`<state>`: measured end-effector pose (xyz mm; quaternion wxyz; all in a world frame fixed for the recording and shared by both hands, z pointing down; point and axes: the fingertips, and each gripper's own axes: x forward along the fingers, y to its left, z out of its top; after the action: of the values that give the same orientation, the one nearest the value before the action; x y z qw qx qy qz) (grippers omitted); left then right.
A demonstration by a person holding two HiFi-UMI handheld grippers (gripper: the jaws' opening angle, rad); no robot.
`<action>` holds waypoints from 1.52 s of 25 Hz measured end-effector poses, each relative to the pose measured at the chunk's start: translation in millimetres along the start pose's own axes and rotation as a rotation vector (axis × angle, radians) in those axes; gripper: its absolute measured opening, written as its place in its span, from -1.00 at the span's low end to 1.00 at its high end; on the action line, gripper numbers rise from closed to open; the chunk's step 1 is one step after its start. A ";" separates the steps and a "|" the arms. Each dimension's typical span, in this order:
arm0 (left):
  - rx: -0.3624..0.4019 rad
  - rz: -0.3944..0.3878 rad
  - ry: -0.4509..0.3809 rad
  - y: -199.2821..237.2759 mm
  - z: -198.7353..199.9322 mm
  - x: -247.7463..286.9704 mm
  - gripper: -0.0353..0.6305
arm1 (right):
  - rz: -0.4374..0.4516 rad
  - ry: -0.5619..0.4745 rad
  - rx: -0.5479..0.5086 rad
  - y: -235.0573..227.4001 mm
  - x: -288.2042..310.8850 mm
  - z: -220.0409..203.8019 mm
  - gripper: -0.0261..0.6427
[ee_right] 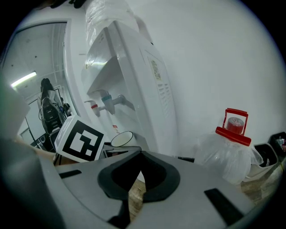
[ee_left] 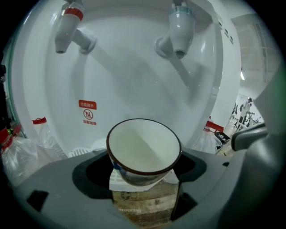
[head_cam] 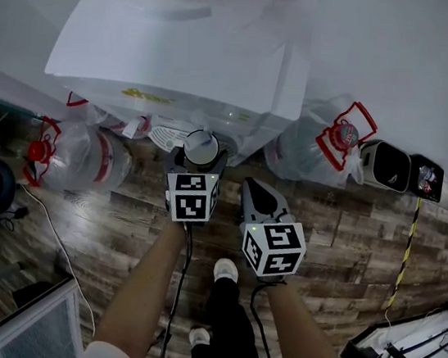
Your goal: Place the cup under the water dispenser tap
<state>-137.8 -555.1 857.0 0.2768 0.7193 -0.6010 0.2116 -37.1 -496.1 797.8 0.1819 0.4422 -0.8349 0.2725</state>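
Note:
A white cup with a dark rim (ee_left: 144, 152) is held in my left gripper (ee_left: 144, 179), which is shut on its lower wall. The cup is upright and empty, in front of the white water dispenser (head_cam: 176, 51). It hangs below and between the red tap (ee_left: 67, 29) and the blue tap (ee_left: 180, 27), closer to the blue one. From above, the cup (head_cam: 201, 147) sits at the dispenser's front edge. My right gripper (head_cam: 254, 190) hovers just right of it, shut and empty, jaws meeting (ee_right: 136, 176).
The dispenser's drip grille (ee_left: 82, 151) lies low behind the cup. Big plastic water bottles lie on the wood floor at left (head_cam: 78, 158) and right (head_cam: 315, 146). Black boxes (head_cam: 391, 166) stand by the wall at right. A cable (head_cam: 51, 232) crosses the floor.

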 end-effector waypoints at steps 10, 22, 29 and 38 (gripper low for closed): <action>0.018 0.024 0.014 -0.9 -3.5 -8.5 0.40 | -0.003 0.002 0.005 5.1 -8.9 -4.7 -0.86; 0.003 0.002 0.008 -19.5 3.5 -97.1 0.40 | -0.012 -0.055 -0.009 39.2 -75.3 24.2 -0.86; 0.020 -0.037 -0.002 -37.5 16.5 -241.3 0.40 | -0.002 -0.082 -0.039 109.7 -175.4 44.5 -0.86; 0.069 -0.068 -0.067 -69.7 27.6 -445.9 0.32 | 0.007 -0.131 -0.068 204.8 -317.5 68.8 -0.86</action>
<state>-154.1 -231.1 542.1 0.2385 0.7553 -0.5773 0.1984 -40.6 -241.2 510.5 0.1408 0.4499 -0.8553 0.2151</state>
